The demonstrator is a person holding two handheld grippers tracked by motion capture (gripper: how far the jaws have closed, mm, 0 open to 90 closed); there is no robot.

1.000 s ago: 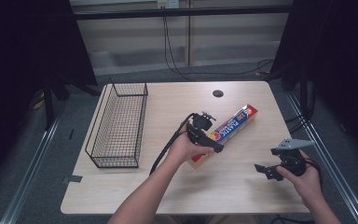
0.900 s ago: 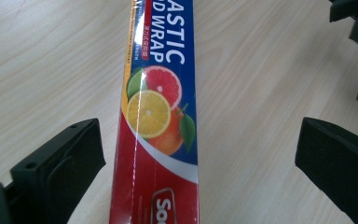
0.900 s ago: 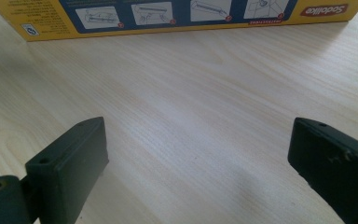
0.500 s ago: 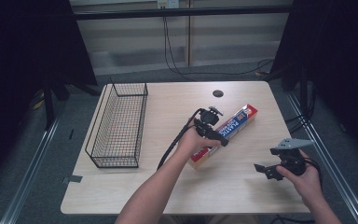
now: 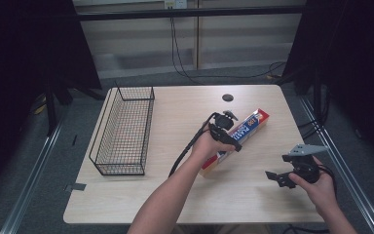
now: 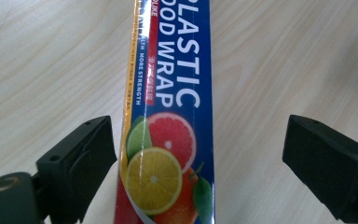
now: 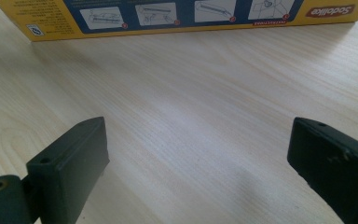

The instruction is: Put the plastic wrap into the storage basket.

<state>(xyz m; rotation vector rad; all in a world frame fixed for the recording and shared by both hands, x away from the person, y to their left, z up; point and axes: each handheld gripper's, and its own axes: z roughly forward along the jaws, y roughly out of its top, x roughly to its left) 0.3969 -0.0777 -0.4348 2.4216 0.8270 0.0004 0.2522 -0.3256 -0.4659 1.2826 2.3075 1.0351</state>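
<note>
Plastic-wrap carton [image 5: 243,134], a long blue, red and yellow cardboard box, lies flat on the pale wooden table [image 5: 175,195], right of centre in the high view. Its long axis runs from lower left to upper right of that frame. My left gripper [image 5: 222,132] sits directly over the carton's middle. In the left gripper view the carton [image 6: 168,140] runs up the frame between my 2 jaws, crosswise to their closing line. These jaws have just been closing; the left one is just beside the carton edge, the right one well apart, so no clamp yet. My right gripper [image 5: 292,173] rests at lower right with jaws apart, empty, the carton's side face [image 7: 182,16] ahead. The left hand is nearer; I judge it takes the grip.
</note>
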